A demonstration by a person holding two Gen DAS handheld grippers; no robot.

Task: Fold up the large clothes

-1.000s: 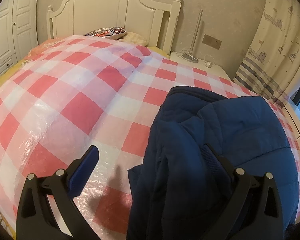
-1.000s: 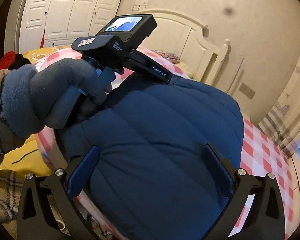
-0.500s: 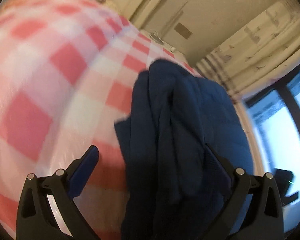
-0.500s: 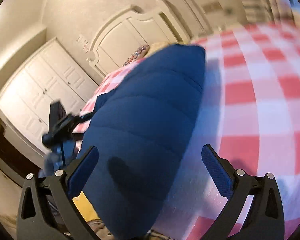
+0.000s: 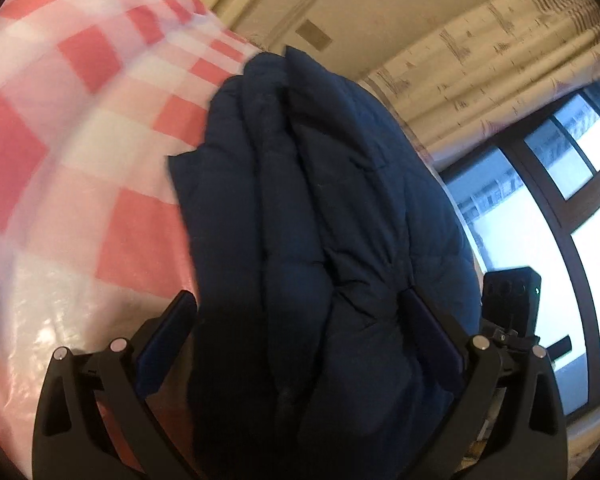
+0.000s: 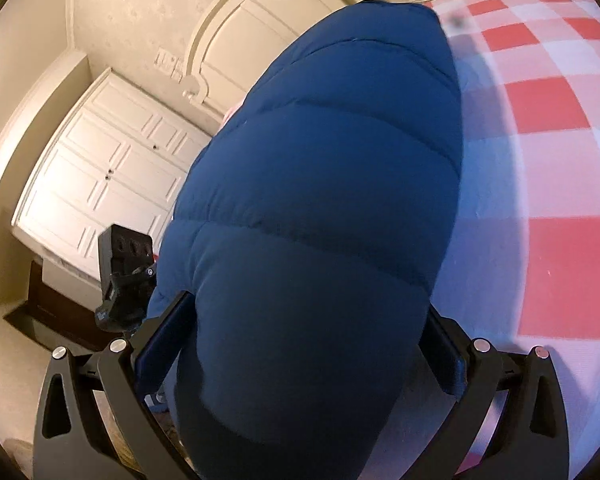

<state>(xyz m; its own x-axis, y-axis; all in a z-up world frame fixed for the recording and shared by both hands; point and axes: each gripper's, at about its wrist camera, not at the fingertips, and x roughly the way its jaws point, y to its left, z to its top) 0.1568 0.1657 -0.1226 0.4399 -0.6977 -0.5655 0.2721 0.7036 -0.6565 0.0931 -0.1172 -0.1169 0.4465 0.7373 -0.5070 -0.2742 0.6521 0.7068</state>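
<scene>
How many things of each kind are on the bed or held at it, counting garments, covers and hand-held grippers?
Navy padded jacket: 1
Red-and-white checked cover: 1
Hand-held grippers: 2, the left hand-held gripper and the right hand-held gripper, both with jaws wide apart around the jacket
Total: 4

The left hand-held gripper (image 5: 300, 336) has matte black, Y-shaped arms, each with a triangular cut-out and two round silver screws, and flat dark blue finger pads (image 5: 166, 338). The right hand-held gripper (image 6: 304, 340) looks the same: black frame, silver screws, blue pads (image 6: 164, 340). Each carries a boxy black camera mount.
</scene>
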